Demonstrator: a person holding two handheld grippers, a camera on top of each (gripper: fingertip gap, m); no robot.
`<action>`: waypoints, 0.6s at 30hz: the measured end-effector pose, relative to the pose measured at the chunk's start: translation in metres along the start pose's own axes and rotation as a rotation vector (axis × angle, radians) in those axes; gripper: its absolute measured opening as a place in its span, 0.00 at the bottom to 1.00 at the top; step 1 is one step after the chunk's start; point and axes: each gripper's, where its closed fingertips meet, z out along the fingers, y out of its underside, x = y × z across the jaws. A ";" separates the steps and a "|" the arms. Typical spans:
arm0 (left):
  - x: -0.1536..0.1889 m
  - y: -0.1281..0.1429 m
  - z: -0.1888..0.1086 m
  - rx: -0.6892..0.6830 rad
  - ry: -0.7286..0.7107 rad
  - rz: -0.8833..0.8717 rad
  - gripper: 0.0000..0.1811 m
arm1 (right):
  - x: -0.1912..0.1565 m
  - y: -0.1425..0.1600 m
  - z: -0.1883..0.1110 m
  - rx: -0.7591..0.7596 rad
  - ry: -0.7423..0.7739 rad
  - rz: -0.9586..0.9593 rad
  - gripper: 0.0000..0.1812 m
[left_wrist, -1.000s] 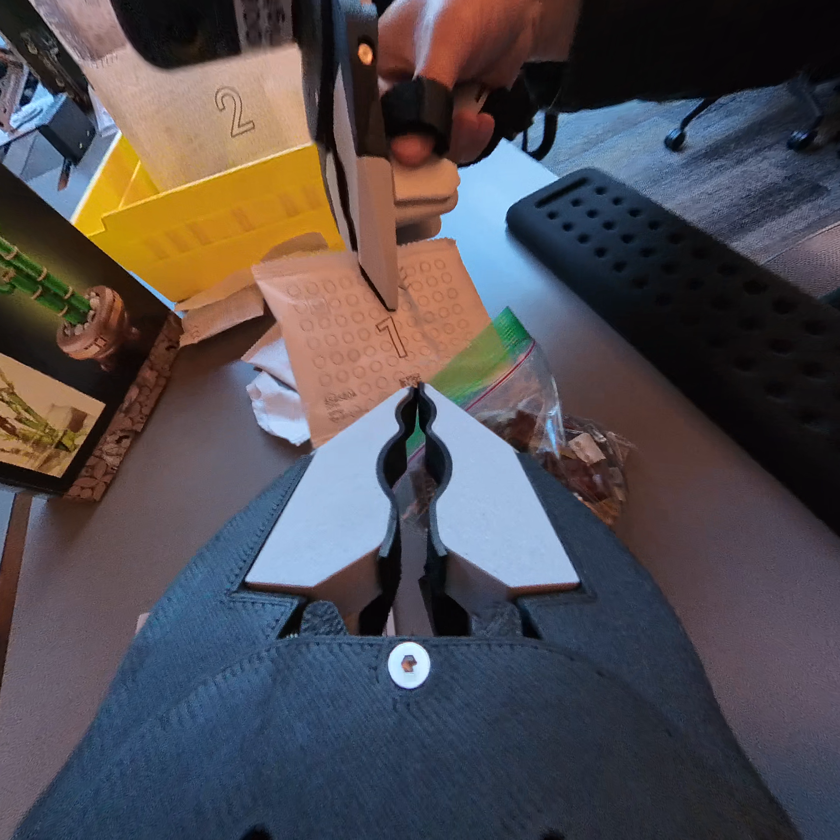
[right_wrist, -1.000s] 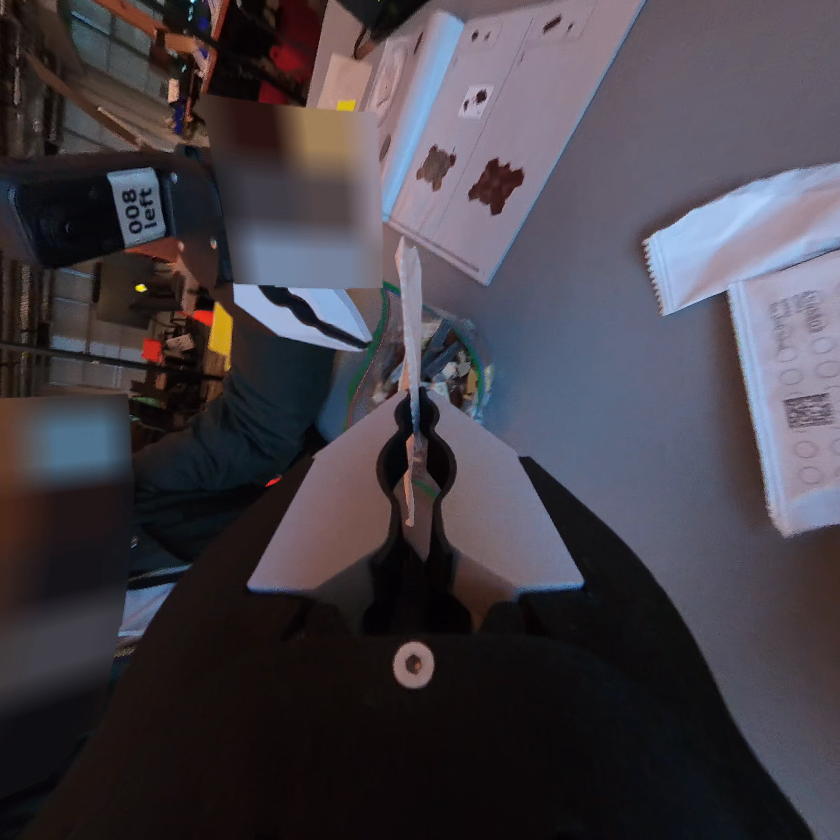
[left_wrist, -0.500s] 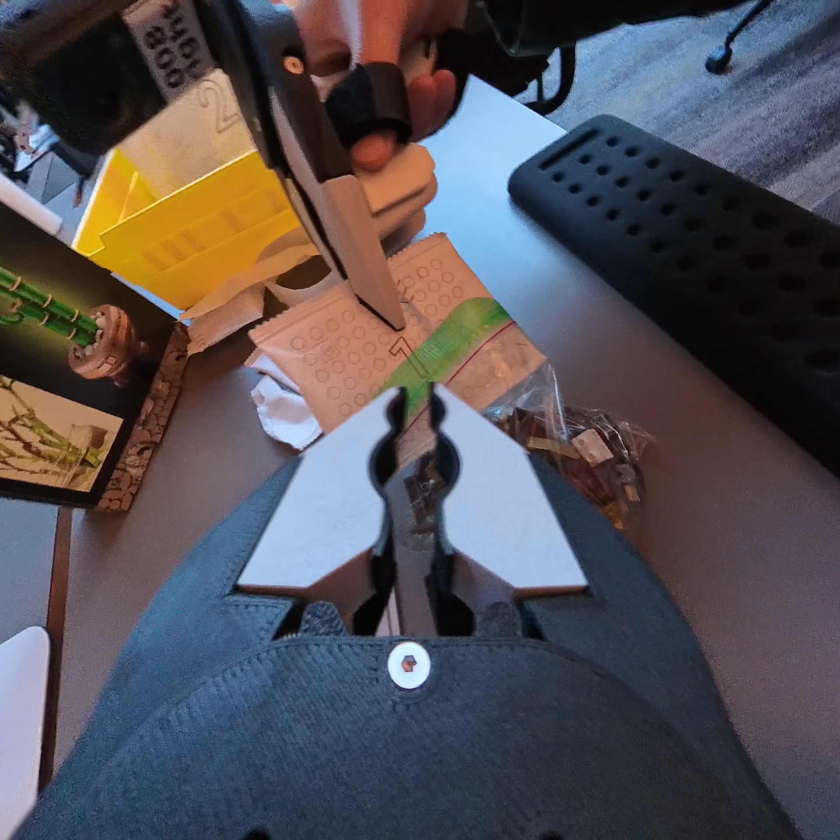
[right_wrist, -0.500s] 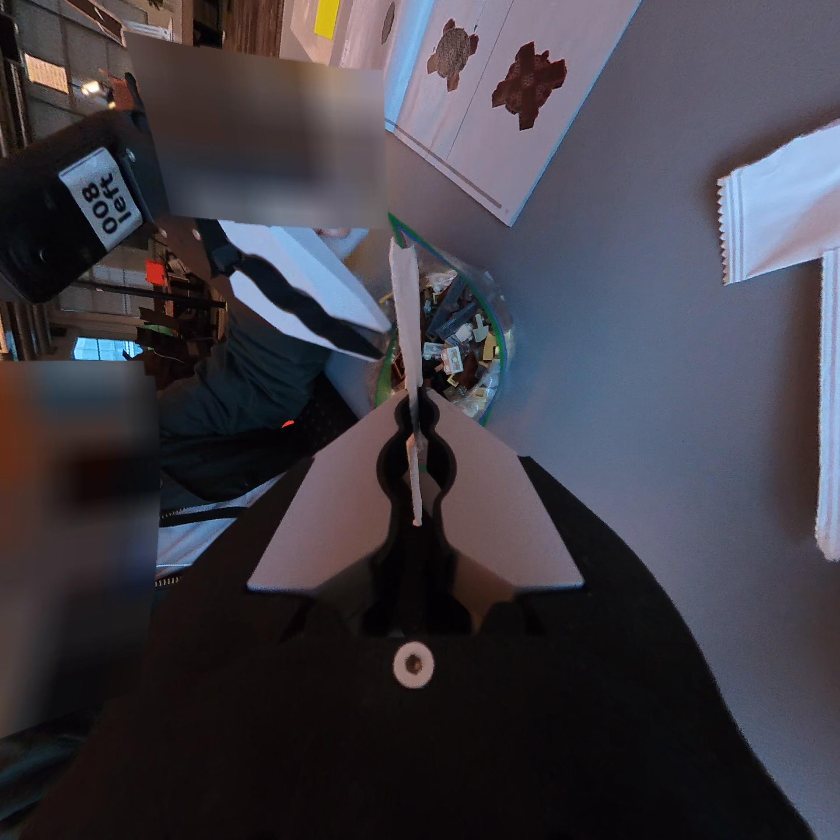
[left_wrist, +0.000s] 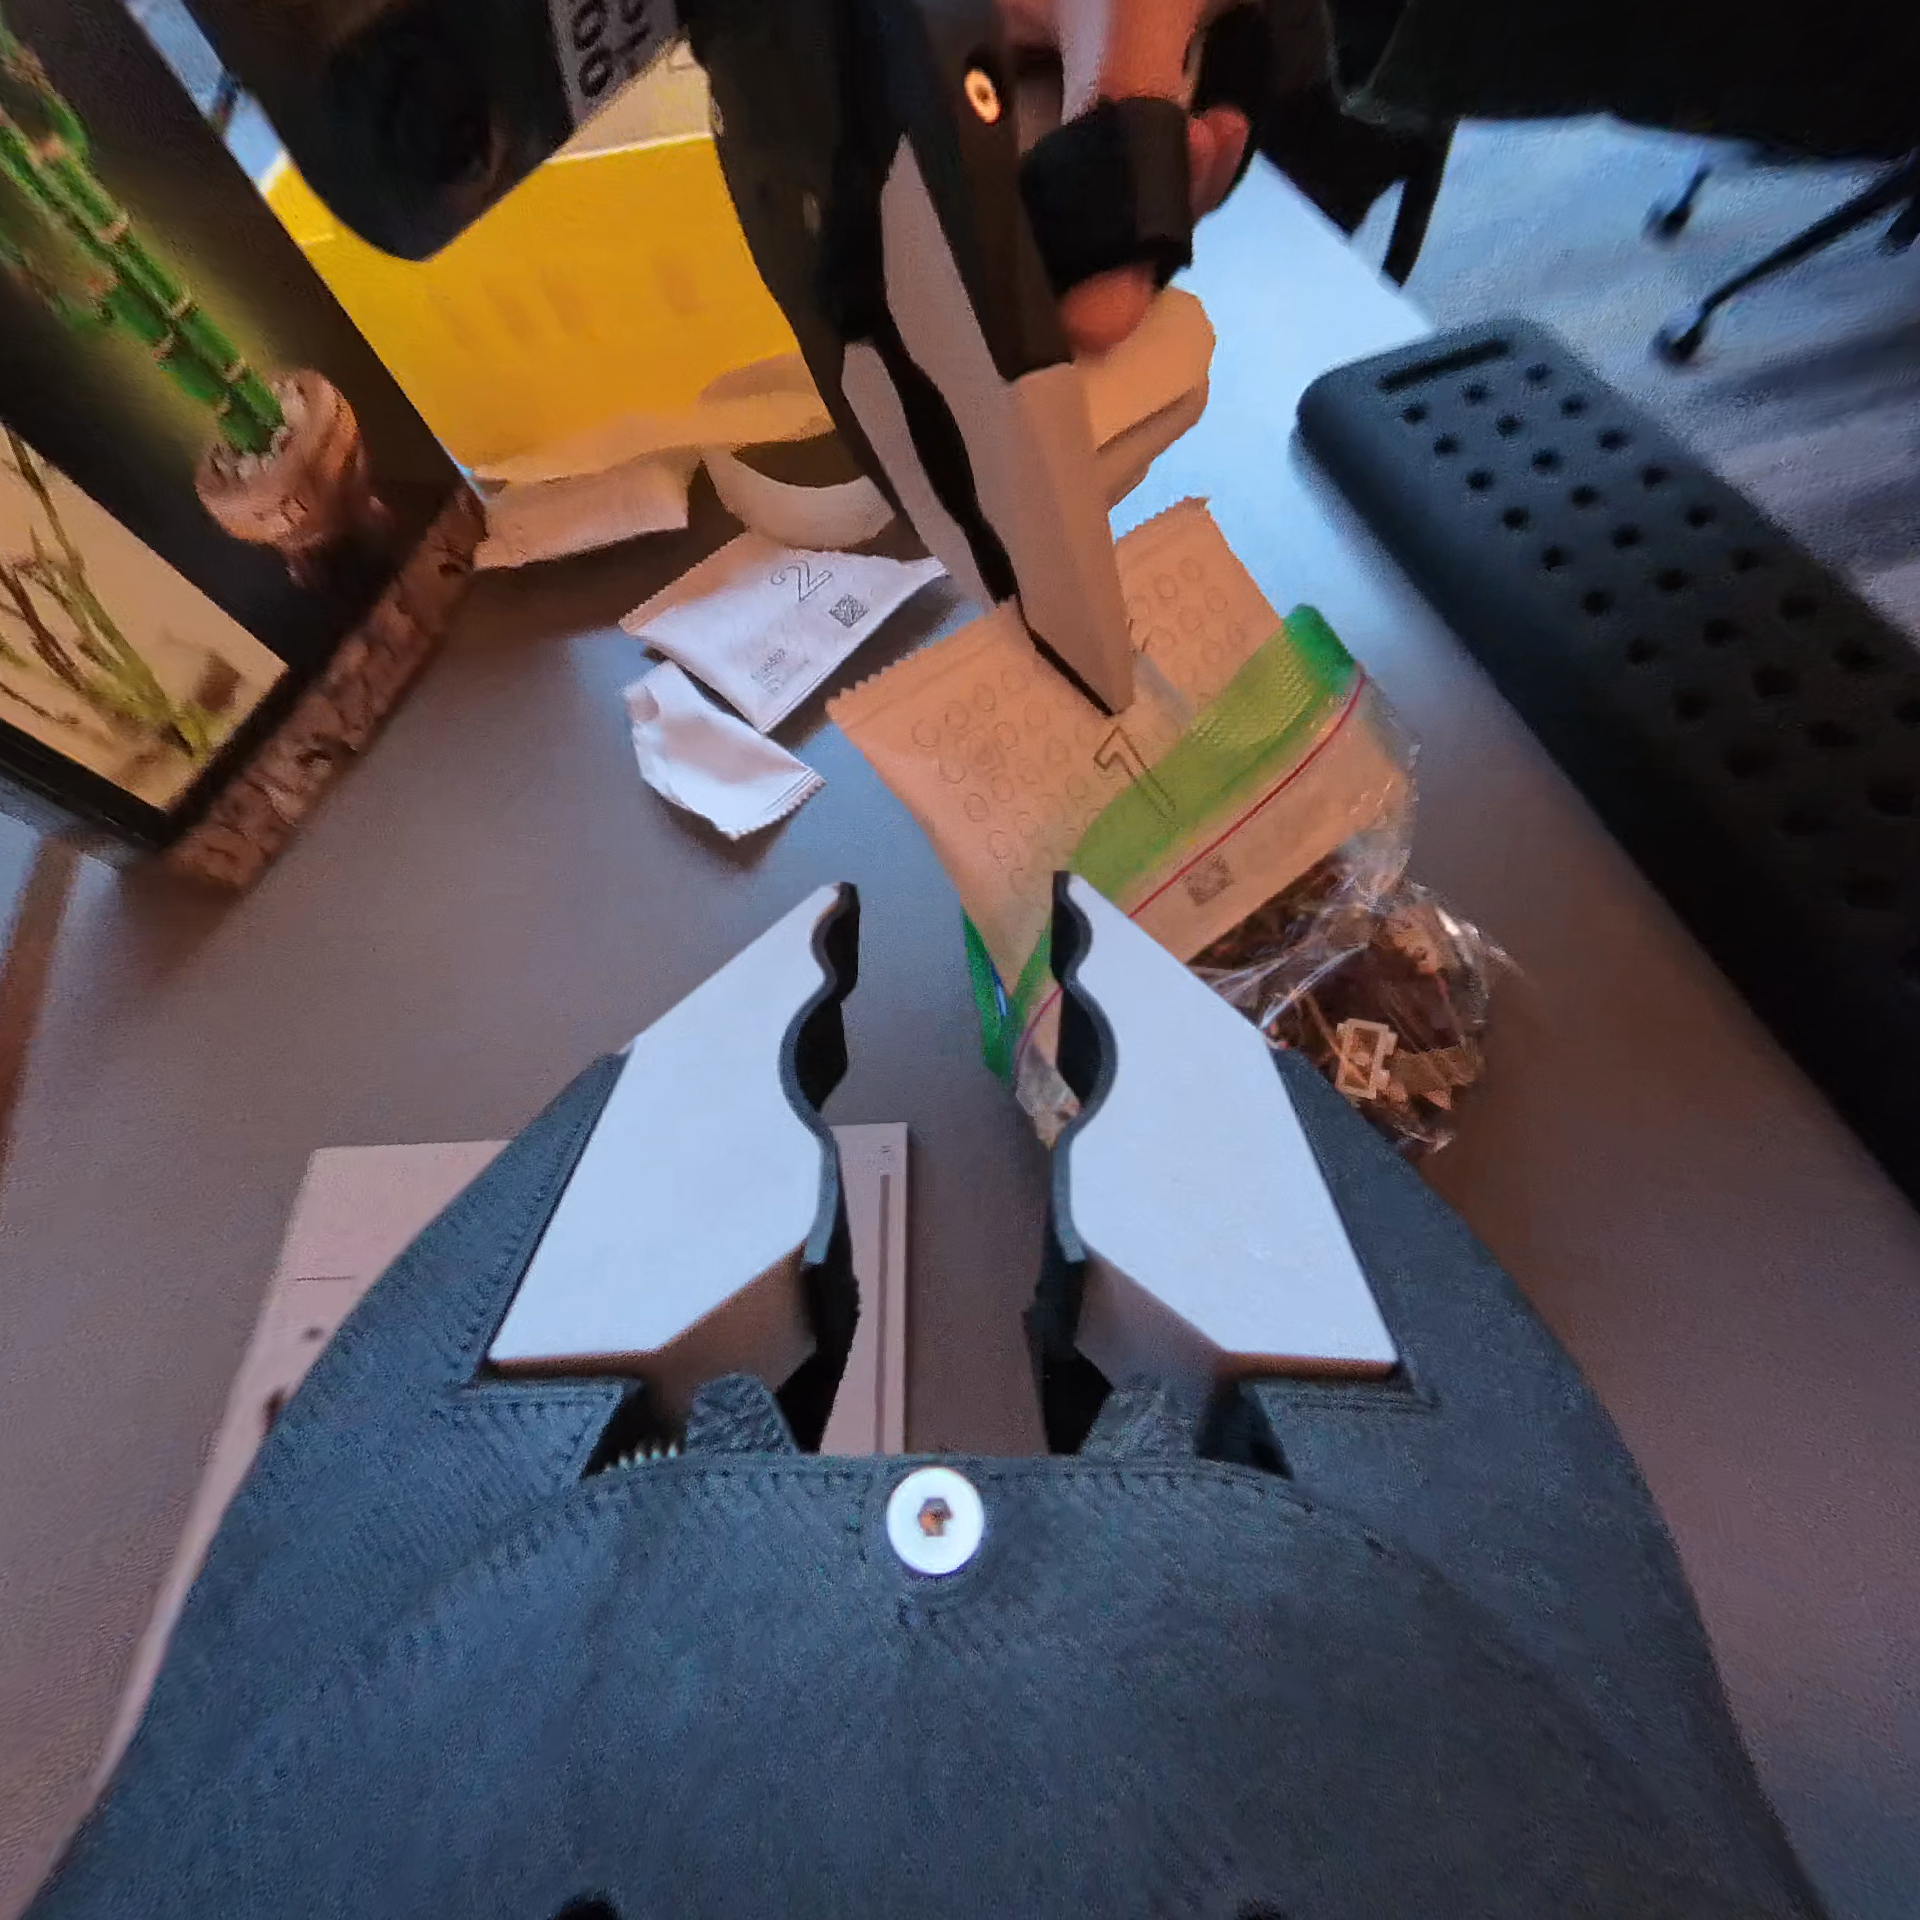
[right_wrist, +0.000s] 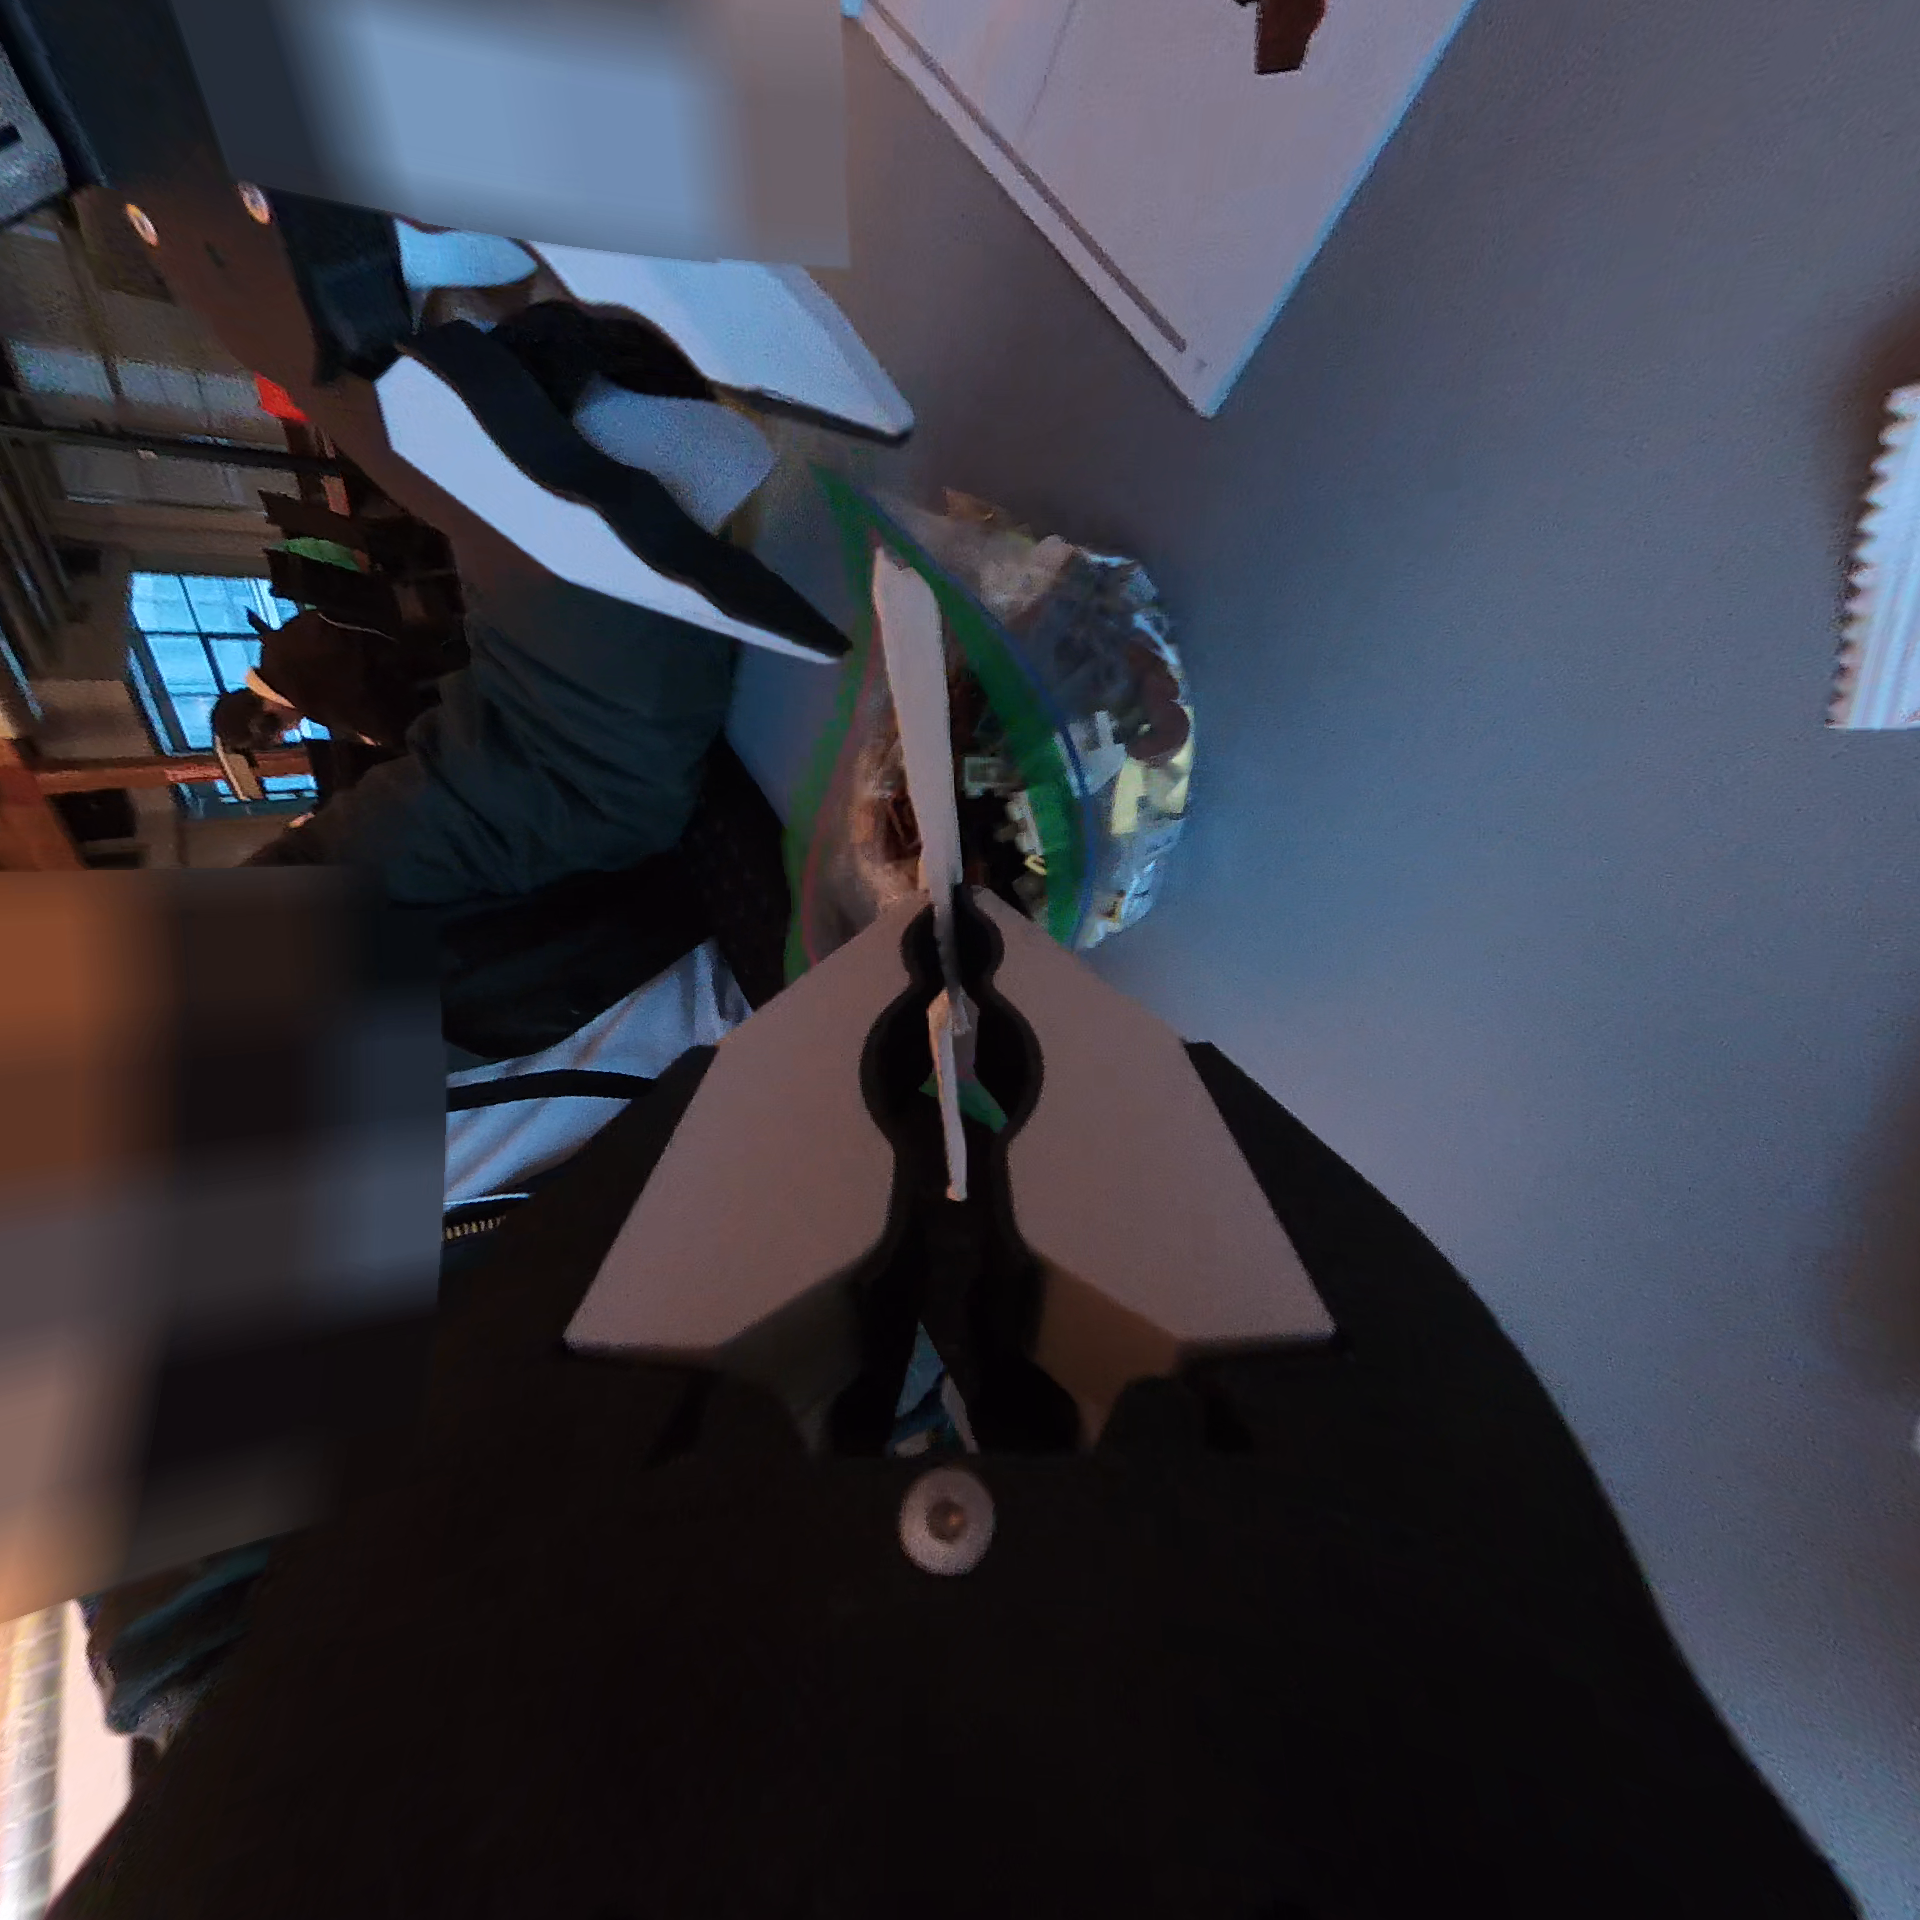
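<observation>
My right gripper (right_wrist: 951, 904) is shut on the top edge of a white paper packet (right_wrist: 920, 707), seen edge-on. The packet stands in the mouth of a clear zip bag (right_wrist: 1117, 707) with a green rim, full of small brown and tan pieces. In the left wrist view the right gripper (left_wrist: 1107, 696) comes down from above onto the packet (left_wrist: 997, 748), whose lower part lies behind the bag's green strip (left_wrist: 1226, 748). My left gripper (left_wrist: 954, 904) is open and empty, just left of the bag (left_wrist: 1351, 977), not touching it. It also shows open in the right wrist view (right_wrist: 873, 535).
A black perforated pad (left_wrist: 1662, 623) lies at the right. A yellow box (left_wrist: 582, 291) and a dark picture box (left_wrist: 156, 468) stand at the back left. Loose white packets (left_wrist: 790, 613) lie on the grey table (left_wrist: 520, 935). A white booklet (left_wrist: 343, 1226) lies under my left gripper. My hands' fingertips stand some 6 cm from each other.
My left gripper has let go of the bag's edge, opened wide and drawn back to the left. My right gripper has stayed shut on the packet and has pushed it lower into the bag.
</observation>
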 end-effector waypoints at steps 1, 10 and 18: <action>-0.002 0.001 -0.002 0.034 0.022 -0.047 0.20 | 0.002 -0.002 0.000 0.000 -0.013 0.018 0.00; 0.016 0.001 -0.022 0.211 0.383 -0.327 0.19 | -0.006 -0.002 0.006 -0.048 -0.210 0.110 0.00; 0.021 0.013 -0.008 0.088 0.316 -0.215 0.01 | -0.016 0.001 0.011 -0.084 -0.270 0.083 0.00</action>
